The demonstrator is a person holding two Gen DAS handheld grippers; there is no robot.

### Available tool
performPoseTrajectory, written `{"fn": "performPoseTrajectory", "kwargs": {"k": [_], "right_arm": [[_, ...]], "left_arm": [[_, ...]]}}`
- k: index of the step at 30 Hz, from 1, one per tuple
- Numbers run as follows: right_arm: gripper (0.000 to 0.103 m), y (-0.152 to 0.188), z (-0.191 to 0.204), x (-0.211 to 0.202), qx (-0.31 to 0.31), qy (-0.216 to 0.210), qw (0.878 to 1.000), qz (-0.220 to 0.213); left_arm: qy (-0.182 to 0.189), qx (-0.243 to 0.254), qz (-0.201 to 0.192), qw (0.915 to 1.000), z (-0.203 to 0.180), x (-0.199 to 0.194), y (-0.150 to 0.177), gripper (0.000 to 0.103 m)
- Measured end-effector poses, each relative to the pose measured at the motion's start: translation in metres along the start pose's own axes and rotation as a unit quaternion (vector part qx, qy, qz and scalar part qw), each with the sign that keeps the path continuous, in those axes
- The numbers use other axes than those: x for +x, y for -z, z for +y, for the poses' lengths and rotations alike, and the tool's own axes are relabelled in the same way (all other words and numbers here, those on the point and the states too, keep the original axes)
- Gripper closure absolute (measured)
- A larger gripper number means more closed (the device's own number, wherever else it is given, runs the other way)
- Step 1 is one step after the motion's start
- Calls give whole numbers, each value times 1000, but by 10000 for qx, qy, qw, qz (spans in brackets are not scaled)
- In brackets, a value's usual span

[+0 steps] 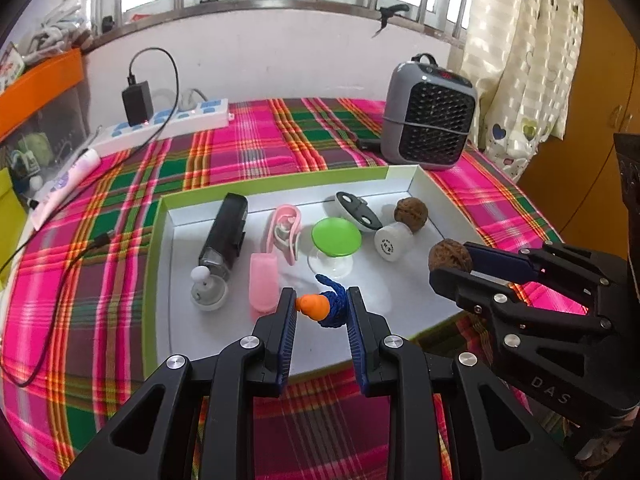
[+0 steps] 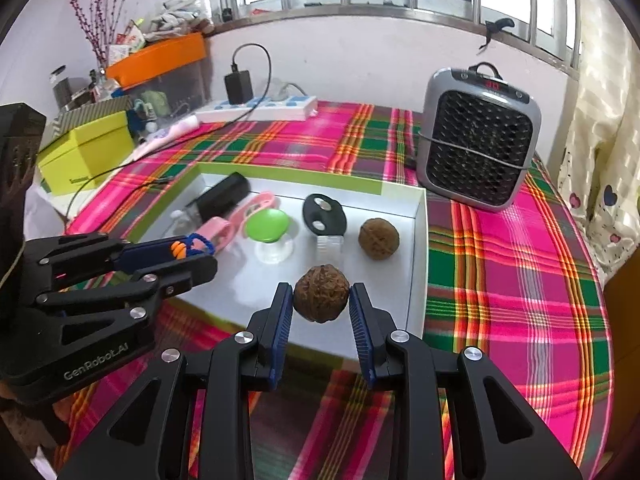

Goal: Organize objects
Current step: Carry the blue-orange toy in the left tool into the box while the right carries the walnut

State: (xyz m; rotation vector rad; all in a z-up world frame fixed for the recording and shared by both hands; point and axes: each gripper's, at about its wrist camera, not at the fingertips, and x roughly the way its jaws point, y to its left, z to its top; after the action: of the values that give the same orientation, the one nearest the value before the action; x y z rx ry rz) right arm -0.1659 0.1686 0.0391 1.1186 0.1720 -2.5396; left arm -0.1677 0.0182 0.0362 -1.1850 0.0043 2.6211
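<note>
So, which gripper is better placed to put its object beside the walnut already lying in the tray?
The right gripper. It holds a walnut over the tray's right side, near the lying walnut. The left gripper holds an orange-and-blue toy further left.

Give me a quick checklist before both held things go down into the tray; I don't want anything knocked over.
1. Left gripper holds the orange and blue knotted toy between its jaws: ok.
2. Right gripper holds a walnut: ok.
3. Both loads hang over the white tray, inside its rim: ok.
4. Bare tray floor below the walnut, apart from the other walnut: ok.
5. Space below the toy: the pink tube and green-topped stand stand close by; clearance cannot tell.
6. The two grippers are apart from each other: ok.
</note>
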Motion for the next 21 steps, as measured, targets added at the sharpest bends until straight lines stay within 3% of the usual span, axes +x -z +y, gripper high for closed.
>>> {"fn": "performPoseTrajectory", "kwargs": {"k": [11,21], "right_arm": [[72,-2,-6,20,26,100,9992,375],[72,-4,-6,24,57,126,9989,458]], "left_arm": [[-72,-43,166,9998,2,17,-4,80],[-89,-133,293,9994,6,23,-4,80]]}}
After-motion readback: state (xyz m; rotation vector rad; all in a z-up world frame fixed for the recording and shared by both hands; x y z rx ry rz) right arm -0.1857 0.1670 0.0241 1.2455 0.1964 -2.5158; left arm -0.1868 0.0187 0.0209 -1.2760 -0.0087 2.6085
